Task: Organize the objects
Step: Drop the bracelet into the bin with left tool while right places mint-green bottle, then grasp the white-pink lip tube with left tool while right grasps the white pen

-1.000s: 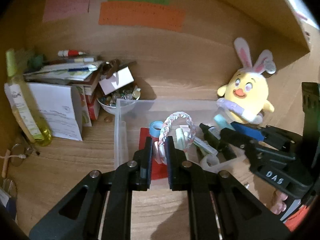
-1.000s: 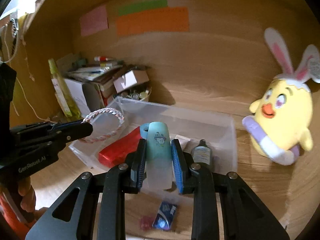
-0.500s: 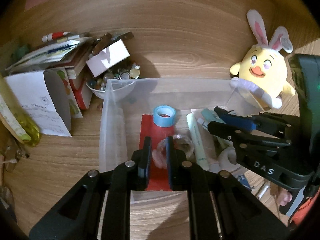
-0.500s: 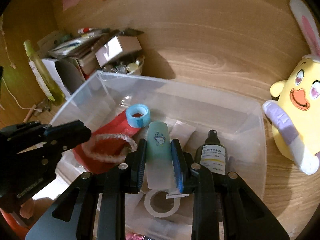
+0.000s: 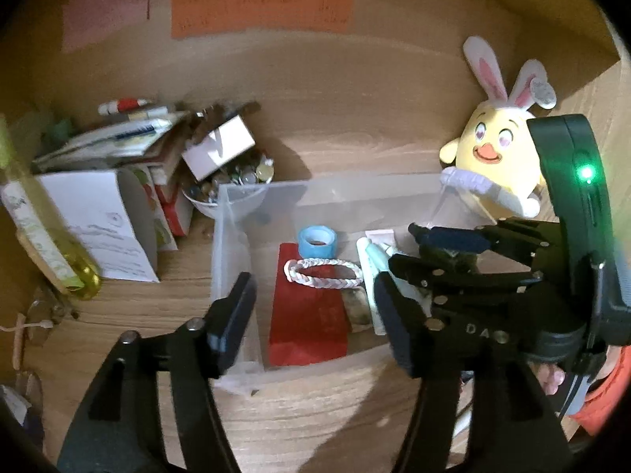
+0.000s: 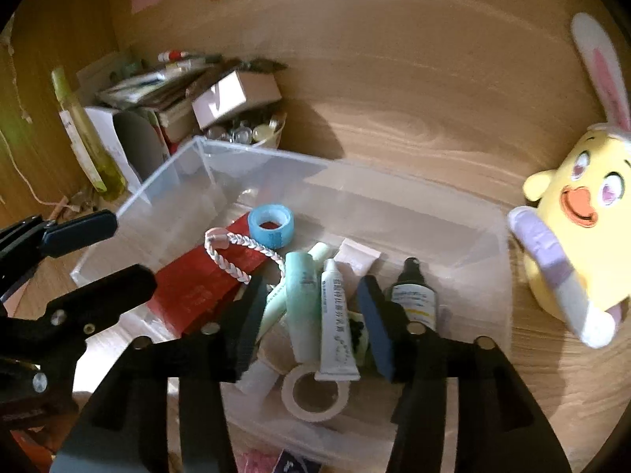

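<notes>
Both grippers, left gripper (image 5: 311, 315) and right gripper (image 6: 311, 315), are opening their jaws with nothing gripped, braided bracelet (image 5: 323, 274) and mint tube (image 6: 301, 299) lying in the clear bin (image 6: 394, 181); withdraw straight up, clear of its walls.

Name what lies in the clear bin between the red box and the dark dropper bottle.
In the right wrist view, pale tubes lie between the red box and the dark dropper bottle: a mint green tube and a white printed tube, side by side.

right gripper (image 6: 311, 317) jaws opening over a mint tube (image 6: 303, 307) (lying loose) in the clear bin (image 6: 394, 181).
</notes>
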{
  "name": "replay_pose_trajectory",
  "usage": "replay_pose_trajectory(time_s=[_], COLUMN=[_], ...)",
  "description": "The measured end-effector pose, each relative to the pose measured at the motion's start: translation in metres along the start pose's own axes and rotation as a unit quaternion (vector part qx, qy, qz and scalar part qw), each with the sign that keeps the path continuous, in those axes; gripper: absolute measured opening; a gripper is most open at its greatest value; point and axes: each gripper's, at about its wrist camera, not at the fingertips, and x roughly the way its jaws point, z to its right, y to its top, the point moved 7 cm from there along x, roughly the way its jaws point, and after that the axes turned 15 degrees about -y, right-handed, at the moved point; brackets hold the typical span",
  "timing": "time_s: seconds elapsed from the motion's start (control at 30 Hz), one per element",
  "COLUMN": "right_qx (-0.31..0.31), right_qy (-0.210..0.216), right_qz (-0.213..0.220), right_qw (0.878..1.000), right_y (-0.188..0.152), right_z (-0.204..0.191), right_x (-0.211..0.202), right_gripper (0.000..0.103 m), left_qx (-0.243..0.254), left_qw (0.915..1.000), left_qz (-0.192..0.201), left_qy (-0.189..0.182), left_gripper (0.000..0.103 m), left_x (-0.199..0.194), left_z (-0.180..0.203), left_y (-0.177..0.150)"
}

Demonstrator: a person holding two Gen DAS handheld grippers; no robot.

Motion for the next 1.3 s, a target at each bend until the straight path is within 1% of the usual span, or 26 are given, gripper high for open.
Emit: replay_pose_trajectory(time_s=[0.03,0.1,0.17,0.2,0.27,0.37,0.47,0.5,0.63,0.77,0.87,0.97,1.1,1.13,1.2,1.23,1.3], right_qx=[0.002,0.007,0.009,0.01,0.013,0.011,0.016,0.017,0.018,0.004,-0.004,-0.015,-0.027,-0.03,-0.034,-0.036,-0.039], right_qy=[0.0,-0.002,-0.003,-0.004,-0.005,-0.006,-0.004,-0.003,0.006,0.007,0.009,0.013,0.025,0.029,0.036,0.04,0.047], right_qz=[0.004,0.015,0.024,0.029,0.041,0.052,0.057,0.056,0.046,0.024,0.011,0.001,-0.012,-0.017,-0.024,-0.028,-0.036], right_qw=[1.0,1.0,1.0,1.0,0.999,0.999,0.998,0.998,0.999,1.0,1.0,1.0,0.999,0.999,0.998,0.998,0.998], right_y=[0.0,-0.002,-0.005,-0.007,-0.014,-0.027,-0.043,-0.049,-0.076,-0.107,-0.121,-0.129,-0.131,-0.13,-0.131,-0.132,-0.136], right_z=[0.002,0.008,0.013,0.016,0.022,0.029,0.035,0.037,0.038,0.035,0.032,0.029,0.022,0.019,0.015,0.014,0.012], right_x=[-0.005,-0.018,-0.03,-0.036,-0.051,-0.069,-0.082,-0.084,-0.087,-0.078,-0.071,-0.063,-0.053,-0.049,-0.045,-0.044,-0.042], right_gripper=[0.05,0.057,0.061,0.065,0.069,0.072,0.079,0.079,0.08,0.08,0.08,0.08,0.08,0.08,0.08,0.08,0.079], left_qx=[0.001,0.003,0.008,0.01,0.017,0.025,0.02,0.015,0.003,-0.004,-0.006,0.001,0.01,0.006,-0.001,-0.004,0.002], left_qw=[1.0,0.9999,0.9996,0.9995,0.9992,0.9991,0.9996,0.9999,0.9997,0.9984,0.9967,0.9954,0.995,0.9948,0.9937,0.993,0.9934], left_qz=[0.004,0.017,0.026,0.03,0.035,0.031,0.018,0.007,-0.022,-0.054,-0.076,-0.09,-0.098,-0.1,-0.111,-0.117,-0.114], left_qy=[0.002,0.003,0.003,0.004,0.008,0.01,0.003,-0.002,-0.009,-0.016,-0.029,-0.032,-0.017,-0.017,-0.019,-0.02,-0.008], left_gripper=[0.075,0.087,0.094,0.096,0.097,0.099,0.099,0.099,0.099,0.099,0.099,0.099,0.098,0.096,0.08,0.079,0.077], left_x=[-0.004,-0.016,-0.026,-0.031,-0.039,-0.047,-0.049,-0.047,-0.038,-0.025,-0.014,-0.005,0.001,0.001,0.003,0.003,-0.002], left_z=[0.002,0.007,0.013,0.015,0.021,0.028,0.035,0.036,0.042,0.054,0.067,0.081,0.085,0.083,0.077,0.074,0.067], left_y=[0.0,0.001,0.0,-0.001,-0.006,-0.018,-0.036,-0.044,-0.072,-0.1,-0.118,-0.129,-0.137,-0.138,-0.143,-0.146,-0.147])
